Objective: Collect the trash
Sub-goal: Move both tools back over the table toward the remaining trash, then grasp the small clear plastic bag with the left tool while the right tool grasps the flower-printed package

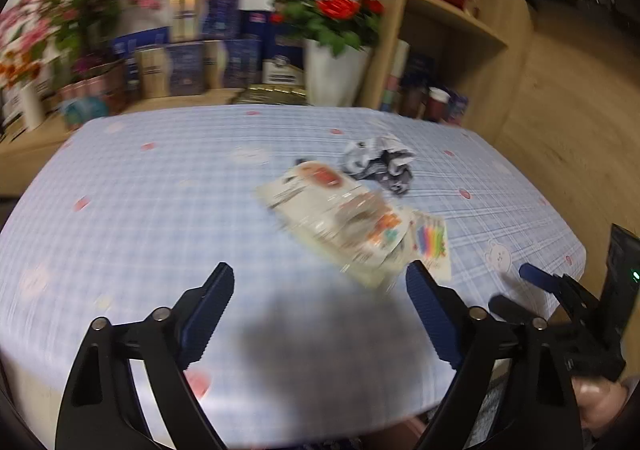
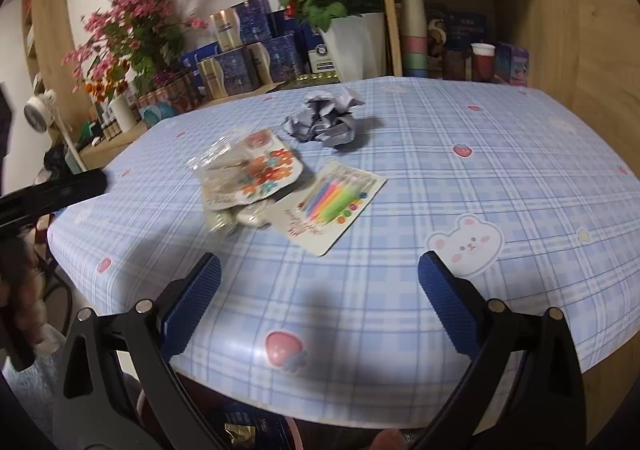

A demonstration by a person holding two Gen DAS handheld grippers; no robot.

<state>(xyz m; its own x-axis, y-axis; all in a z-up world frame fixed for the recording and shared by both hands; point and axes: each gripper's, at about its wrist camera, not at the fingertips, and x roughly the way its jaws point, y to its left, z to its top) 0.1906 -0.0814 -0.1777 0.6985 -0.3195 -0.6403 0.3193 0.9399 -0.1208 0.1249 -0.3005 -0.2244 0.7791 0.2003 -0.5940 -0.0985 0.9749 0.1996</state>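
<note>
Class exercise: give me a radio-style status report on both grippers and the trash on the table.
Left hand-held gripper open, empty. Right hand-held gripper open, empty. Crumpled paper, plastic wrappers and candle card lie untouched on the table. Nothing in the way.

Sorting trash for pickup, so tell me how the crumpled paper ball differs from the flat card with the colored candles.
The crumpled paper ball is grey-white and bunched up high; the candle card lies flat with bright print. The ball sits farther back, the card nearer the fingers. Both rest loose on the checked tablecloth, ungripped.
</note>
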